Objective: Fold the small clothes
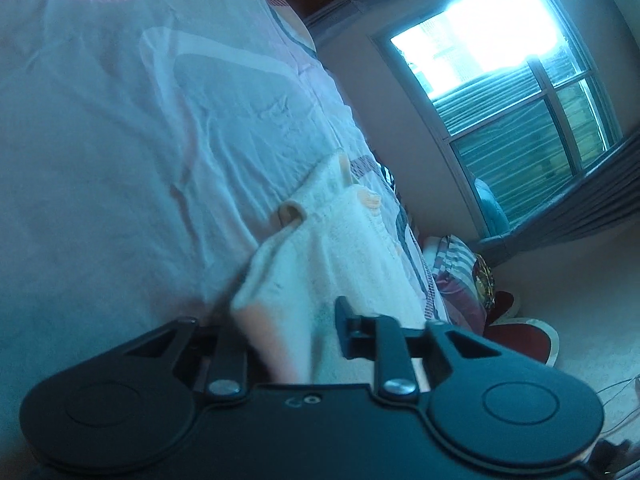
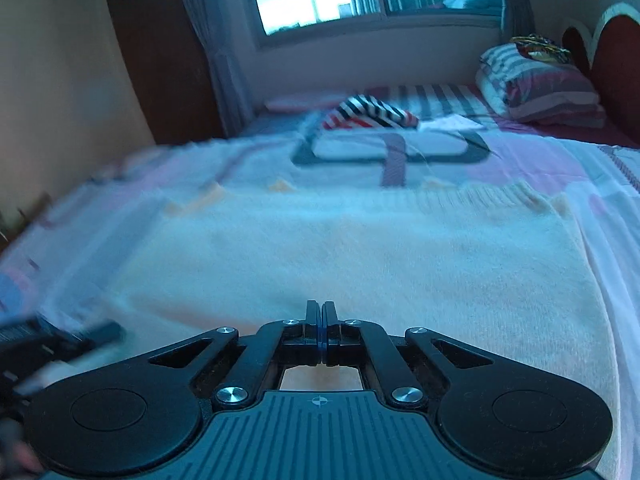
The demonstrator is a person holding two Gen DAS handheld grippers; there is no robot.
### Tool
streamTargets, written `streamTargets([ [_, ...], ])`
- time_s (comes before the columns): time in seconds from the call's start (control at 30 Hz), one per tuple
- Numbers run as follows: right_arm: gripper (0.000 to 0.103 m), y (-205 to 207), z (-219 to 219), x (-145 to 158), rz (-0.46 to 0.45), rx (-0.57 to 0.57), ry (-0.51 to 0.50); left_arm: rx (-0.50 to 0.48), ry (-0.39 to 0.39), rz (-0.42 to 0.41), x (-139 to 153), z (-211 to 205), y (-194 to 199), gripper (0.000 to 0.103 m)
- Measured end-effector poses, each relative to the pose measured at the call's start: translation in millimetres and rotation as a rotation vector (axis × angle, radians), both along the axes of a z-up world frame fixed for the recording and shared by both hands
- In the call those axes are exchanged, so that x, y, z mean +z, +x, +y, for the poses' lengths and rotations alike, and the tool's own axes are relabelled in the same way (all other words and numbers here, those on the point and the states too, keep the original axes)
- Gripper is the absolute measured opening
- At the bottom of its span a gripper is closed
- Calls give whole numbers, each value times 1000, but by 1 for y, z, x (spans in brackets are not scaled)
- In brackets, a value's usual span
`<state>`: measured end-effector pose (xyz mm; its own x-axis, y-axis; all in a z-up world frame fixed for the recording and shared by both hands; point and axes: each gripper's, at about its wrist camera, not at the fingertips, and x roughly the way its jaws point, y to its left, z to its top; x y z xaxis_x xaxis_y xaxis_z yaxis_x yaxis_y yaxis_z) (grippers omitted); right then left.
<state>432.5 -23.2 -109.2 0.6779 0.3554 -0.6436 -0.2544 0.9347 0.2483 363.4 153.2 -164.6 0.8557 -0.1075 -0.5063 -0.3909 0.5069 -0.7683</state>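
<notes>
White knit garment (image 2: pixel 360 248) flat on patterned bedsheet (image 2: pixel 520 160), right gripper (image 2: pixel 320 312) pressed together above it, left gripper (image 1: pixel 288 332) spread around its bunched edge.

A patterned bed (image 2: pixel 520 168) carries a white sweater (image 2: pixel 360 248), striped garment (image 2: pixel 368 114) and pillow (image 2: pixel 536 88).

The white knit garment (image 2: pixel 360 264) lies spread flat across the bed (image 2: pixel 520 160), its fuzzy fabric broad and mostly smooth, with small peach-orange marks along its far ribbed edge (blurred in the right wrist view). In the left wrist view the same garment (image 1: pixel 344 248) is bunched and lifted at 1 end, folds running lengthwise, a peach loop showing near its upper edge.
</notes>
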Motion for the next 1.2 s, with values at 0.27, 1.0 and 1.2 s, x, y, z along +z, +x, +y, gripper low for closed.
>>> streamTargets([
  [0.27,0,2,-5,1,15,-14,22,-8,-37,-27,-7,10,-6,12],
  [1.0,0,-31,-178,35,-13,-392,427,-638,569,-98,103,-198,52,6],
  [1.2,4,-43,-225,41,-3,-433,521,-921,524,26,63,-254,49,31],
])
